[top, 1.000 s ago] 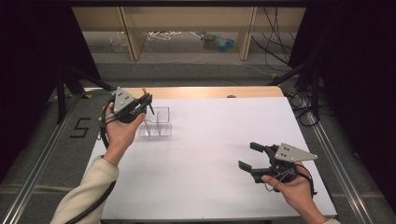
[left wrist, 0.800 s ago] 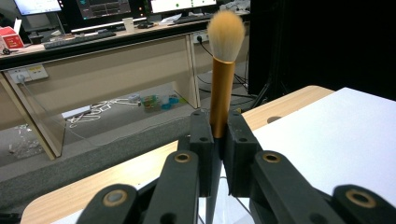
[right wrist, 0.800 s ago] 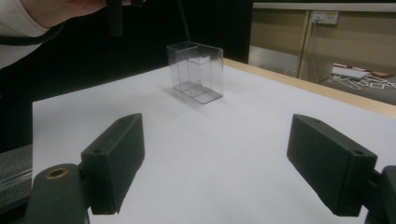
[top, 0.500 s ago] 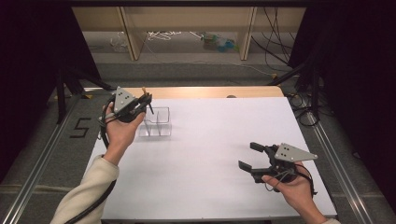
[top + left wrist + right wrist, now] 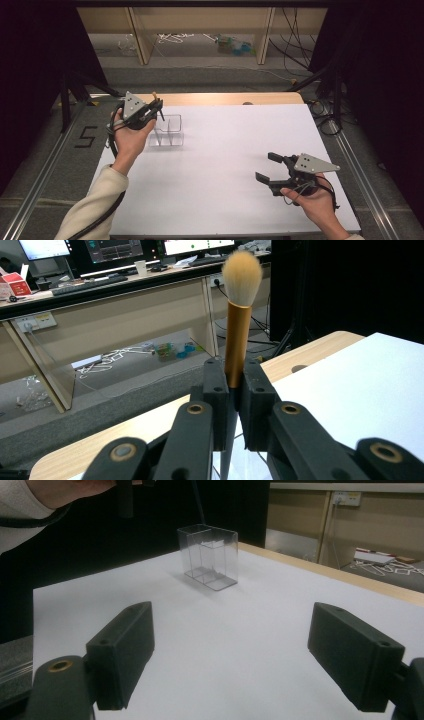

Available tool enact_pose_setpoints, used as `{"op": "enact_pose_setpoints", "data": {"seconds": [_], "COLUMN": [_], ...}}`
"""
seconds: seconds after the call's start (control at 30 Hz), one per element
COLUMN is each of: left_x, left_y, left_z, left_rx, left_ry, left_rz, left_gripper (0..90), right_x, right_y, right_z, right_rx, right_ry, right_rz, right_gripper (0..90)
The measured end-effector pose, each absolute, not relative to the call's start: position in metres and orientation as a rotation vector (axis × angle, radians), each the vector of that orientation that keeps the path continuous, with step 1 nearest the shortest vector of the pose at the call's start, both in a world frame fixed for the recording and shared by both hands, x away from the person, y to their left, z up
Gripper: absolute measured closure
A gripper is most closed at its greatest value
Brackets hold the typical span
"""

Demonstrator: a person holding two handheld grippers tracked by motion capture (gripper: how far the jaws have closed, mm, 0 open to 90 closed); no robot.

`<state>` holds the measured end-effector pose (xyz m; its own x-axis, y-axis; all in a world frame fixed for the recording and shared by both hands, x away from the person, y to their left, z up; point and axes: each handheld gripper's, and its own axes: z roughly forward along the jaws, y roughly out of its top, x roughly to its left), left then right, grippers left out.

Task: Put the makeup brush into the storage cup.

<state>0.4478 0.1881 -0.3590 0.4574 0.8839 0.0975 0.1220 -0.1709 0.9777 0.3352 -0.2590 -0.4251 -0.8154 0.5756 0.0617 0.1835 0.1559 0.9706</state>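
My left gripper point(image 5: 157, 106) is held above the table's far left, shut on a makeup brush point(image 5: 154, 95). In the left gripper view the brush point(image 5: 237, 325) stands upright between the jaws, with a gold ferrule and pale bristles on top. Its dark handle hangs down over a clear plastic box point(image 5: 168, 131) with divided compartments, standing just right of the hand. My right gripper point(image 5: 266, 166) rests low near the front right, open and with nothing between its jaws. In the right gripper view point(image 5: 245, 650) it faces the clear box point(image 5: 210, 555), well apart from it.
A white table top point(image 5: 225, 150) spreads between the two hands. A wooden strip point(image 5: 225, 98) runs along its far edge. Beyond it are shelving legs and cables on the floor. Metal rails run down both sides of the table.
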Motion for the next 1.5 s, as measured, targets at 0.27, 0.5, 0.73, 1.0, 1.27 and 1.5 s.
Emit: {"op": "enact_pose_setpoints", "data": {"seconds": [0.27, 0.5, 0.73, 1.0, 1.27, 1.5], "left_x": [0.450, 0.452, 0.454, 0.456, 0.459, 0.461], "left_y": [0.189, 0.190, 0.192, 0.191, 0.190, 0.190], "left_z": [-0.361, -0.364, -0.365, -0.366, -0.368, -0.369], "left_rx": [1.616, 1.615, 1.613, 1.617, 1.615, 1.623], "left_ry": [0.907, 0.911, 0.922, 0.921, 0.929, 0.927], "left_rz": [0.875, 0.879, 0.877, 0.879, 0.870, 0.872], "left_gripper": [82.9, 82.9, 82.9, 82.9, 82.9, 82.9], "right_x": [0.335, 0.335, 0.335, 0.335, 0.336, 0.336], "right_y": [-0.259, -0.259, -0.259, -0.259, -0.260, -0.259], "right_z": [-0.425, -0.425, -0.425, -0.425, -0.425, -0.425], "right_rx": [0.730, 0.730, 0.731, 0.735, 0.736, 0.733], "right_ry": [2.118, 2.116, 2.117, 2.115, 2.127, 2.111], "right_rz": [1.702, 1.703, 1.702, 1.697, 1.682, 1.697], "right_gripper": [19.7, 19.7, 19.7, 19.8, 19.8, 19.8]}}
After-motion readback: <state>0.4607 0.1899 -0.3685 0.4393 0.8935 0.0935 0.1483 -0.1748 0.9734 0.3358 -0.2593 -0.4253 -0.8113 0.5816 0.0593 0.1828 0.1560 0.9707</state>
